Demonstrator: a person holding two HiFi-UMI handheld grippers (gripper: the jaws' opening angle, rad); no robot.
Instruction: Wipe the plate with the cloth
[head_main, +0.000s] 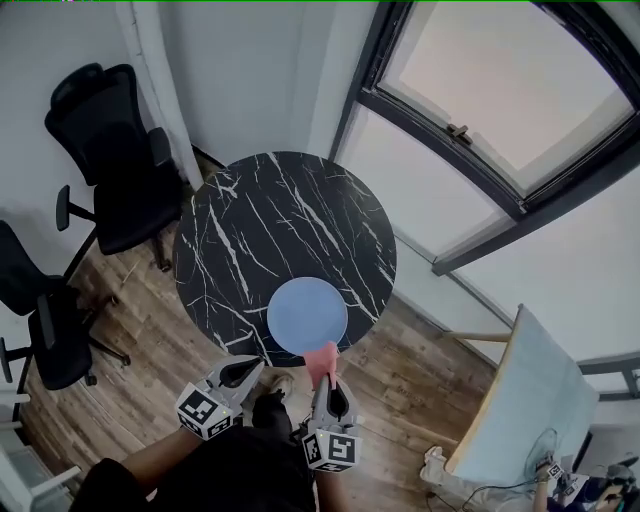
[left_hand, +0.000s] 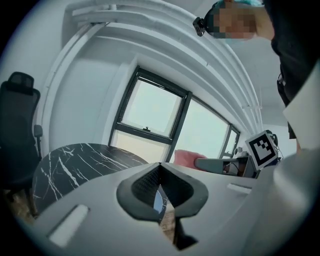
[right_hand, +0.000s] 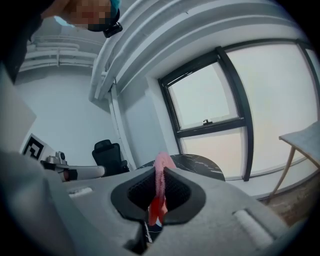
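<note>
A pale blue plate (head_main: 307, 316) lies at the near edge of the round black marble table (head_main: 270, 220). My right gripper (head_main: 326, 375) is shut on a pink cloth (head_main: 321, 361), held just short of the plate's near rim; the cloth (right_hand: 161, 176) is pinched between the jaws and sticks out past their tips. My left gripper (head_main: 244, 367) is shut with nothing in it, at the table's near edge left of the plate. Through the left gripper's jaws a sliver of the plate (left_hand: 158, 201) shows, with the cloth (left_hand: 186, 158) off to the right.
Two black office chairs (head_main: 105, 170) (head_main: 35, 320) stand left of the table on the wooden floor. A large window (head_main: 500, 110) runs along the right. A leaning pale board (head_main: 520, 400) and cables sit at lower right.
</note>
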